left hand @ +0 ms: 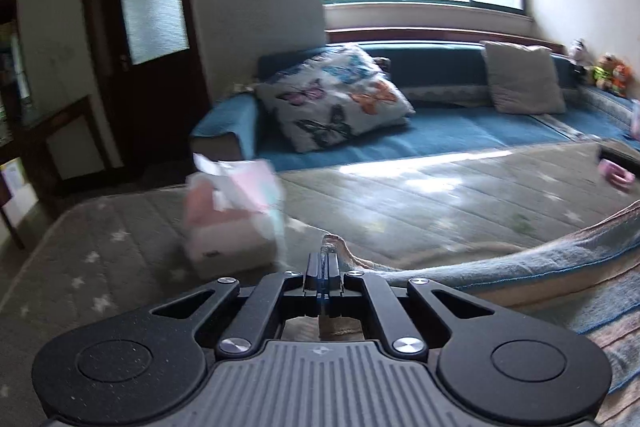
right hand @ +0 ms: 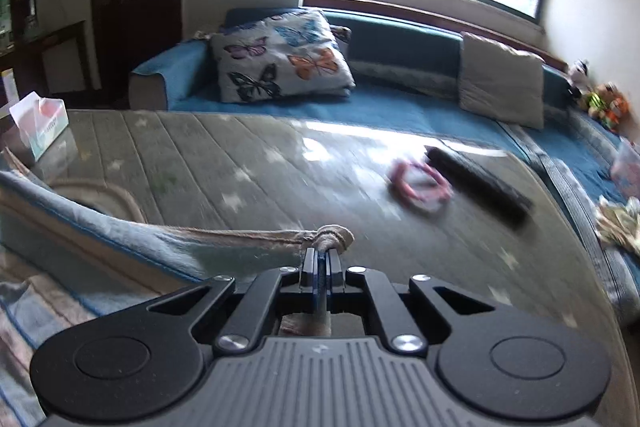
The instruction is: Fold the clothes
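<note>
A striped blue, grey and pink cloth lies on a glass-topped table and is lifted along one edge. My left gripper is shut on one corner of that edge. My right gripper is shut on the other corner, where the cloth bunches over the fingertips. The edge hangs taut between the two grippers above the table. The rest of the cloth drapes down toward me.
A tissue box stands on the table left of the left gripper. A pink ring-shaped item and a black remote lie at the far right. A blue sofa with a butterfly pillow runs behind the table.
</note>
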`<state>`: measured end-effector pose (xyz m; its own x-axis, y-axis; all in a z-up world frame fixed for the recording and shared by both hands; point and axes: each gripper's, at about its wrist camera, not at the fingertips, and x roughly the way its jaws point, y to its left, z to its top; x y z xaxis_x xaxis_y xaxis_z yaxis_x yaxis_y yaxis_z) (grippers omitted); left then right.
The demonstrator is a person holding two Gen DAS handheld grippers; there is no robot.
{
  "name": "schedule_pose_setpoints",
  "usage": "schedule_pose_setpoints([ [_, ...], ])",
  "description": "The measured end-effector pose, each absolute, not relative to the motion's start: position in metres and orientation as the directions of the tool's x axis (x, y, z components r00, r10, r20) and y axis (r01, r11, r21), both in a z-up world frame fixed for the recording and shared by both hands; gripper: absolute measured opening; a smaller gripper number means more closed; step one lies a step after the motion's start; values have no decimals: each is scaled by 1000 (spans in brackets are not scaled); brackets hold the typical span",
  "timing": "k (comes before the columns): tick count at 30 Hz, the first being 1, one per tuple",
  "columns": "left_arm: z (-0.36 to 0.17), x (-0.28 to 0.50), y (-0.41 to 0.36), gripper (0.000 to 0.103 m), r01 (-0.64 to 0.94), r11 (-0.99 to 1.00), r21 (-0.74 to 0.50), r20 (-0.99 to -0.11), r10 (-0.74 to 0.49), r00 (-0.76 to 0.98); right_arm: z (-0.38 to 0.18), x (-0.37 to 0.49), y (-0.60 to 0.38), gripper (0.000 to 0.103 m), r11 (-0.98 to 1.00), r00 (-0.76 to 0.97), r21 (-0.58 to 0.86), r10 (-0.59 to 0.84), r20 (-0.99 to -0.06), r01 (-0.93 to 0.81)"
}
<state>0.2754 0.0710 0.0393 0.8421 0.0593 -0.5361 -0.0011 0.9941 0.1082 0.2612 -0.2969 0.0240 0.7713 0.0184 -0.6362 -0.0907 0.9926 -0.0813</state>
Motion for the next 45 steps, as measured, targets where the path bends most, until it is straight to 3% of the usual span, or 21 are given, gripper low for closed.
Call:
schedule_pose_setpoints([
  [4, 30, 286, 93, 1, -47, 991, 129, -553, 111, 825, 19, 294, -277, 4, 990, 792, -79, 42, -610, -113],
  [10, 11, 297, 116, 8, -110, 978, 176, -611, 196, 767, -3, 323, -259, 9, 988, 758, -86, 39, -651, -125],
  [11, 12, 293, 118, 12, -112, 979, 171, -617, 195, 763, -4, 320, -257, 10, 987, 756, -90, 45, -654, -136],
  [13, 12, 285, 120, 48, -116, 980, 164, -628, 194, 754, -1, 310, -254, 14, 981, 752, -106, 55, -657, -165],
  [17, 12, 252, 103, 58, -52, 983, 176, -625, 152, 766, 5, 284, -250, 25, 970, 731, -107, 91, -676, -220],
  [19, 11, 236, 94, 74, -23, 985, 170, -636, 127, 761, 6, 267, -250, 33, 964, 714, -94, 117, -691, -249],
  [24, 8, 188, 79, 88, 15, 985, 174, -637, 101, 765, 3, 219, -247, 44, 945, 679, -94, 155, -717, -314],
  [29, 2, 141, 74, 93, -4, 978, 206, -630, 136, 765, -3, 169, -249, 47, 935, 665, -108, 157, -731, -339],
  [31, -1, 125, 76, 94, -20, 975, 219, -626, 156, 764, -4, 152, -251, 60, 932, 666, -116, 154, -730, -342],
  [45, -14, 59, 101, 97, -142, 967, 211, -626, 245, 740, -8, 74, -289, 72, 962, 676, -61, 140, -724, -265],
])
